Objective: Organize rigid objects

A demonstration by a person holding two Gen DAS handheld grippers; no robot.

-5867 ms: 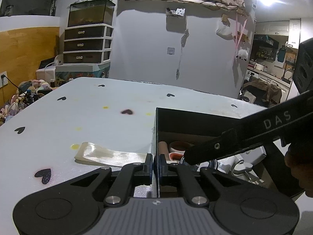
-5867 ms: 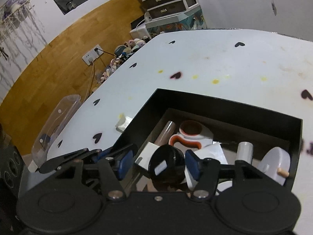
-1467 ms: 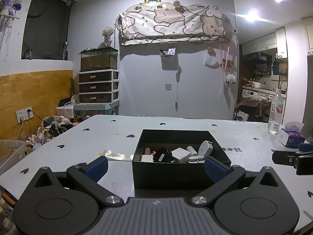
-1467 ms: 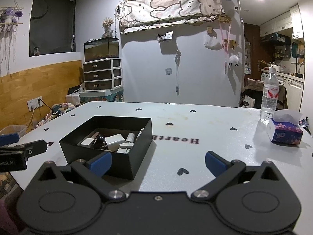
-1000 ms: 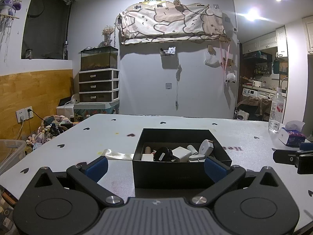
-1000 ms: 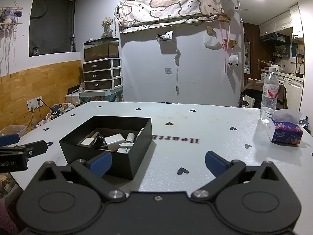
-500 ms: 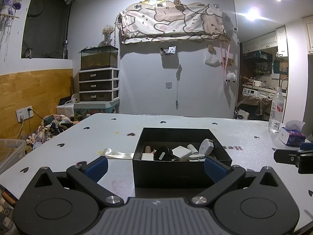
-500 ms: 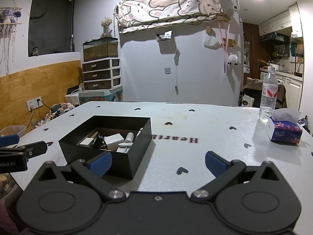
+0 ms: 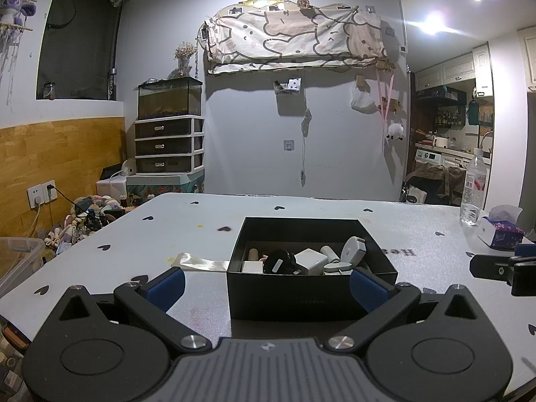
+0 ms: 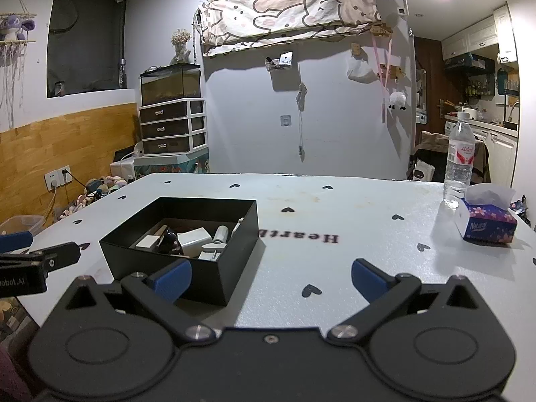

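A black open box [image 9: 311, 293] stands on the white table and holds several small items: a black round object [image 9: 279, 261], a white charger block [image 9: 311, 258], a white round case [image 9: 351, 249]. It also shows in the right wrist view [image 10: 214, 276], left of centre. My left gripper [image 9: 266, 288] is open and empty, held back just in front of the box's near wall. My right gripper [image 10: 270, 278] is open and empty over bare table to the right of the box. Each gripper's tip shows at the edge of the other's view.
A clear strip of film [image 9: 199, 263] lies on the table left of the box. A water bottle [image 10: 459, 164] and a tissue pack [image 10: 487, 224] stand at the far right. The table's left edge drops to a plastic bin [image 9: 16, 261] and floor clutter.
Since about six seconds ago both grippers have drawn back from the box and opened; the black round object now lies in the box. Over the last second almost nothing moved.
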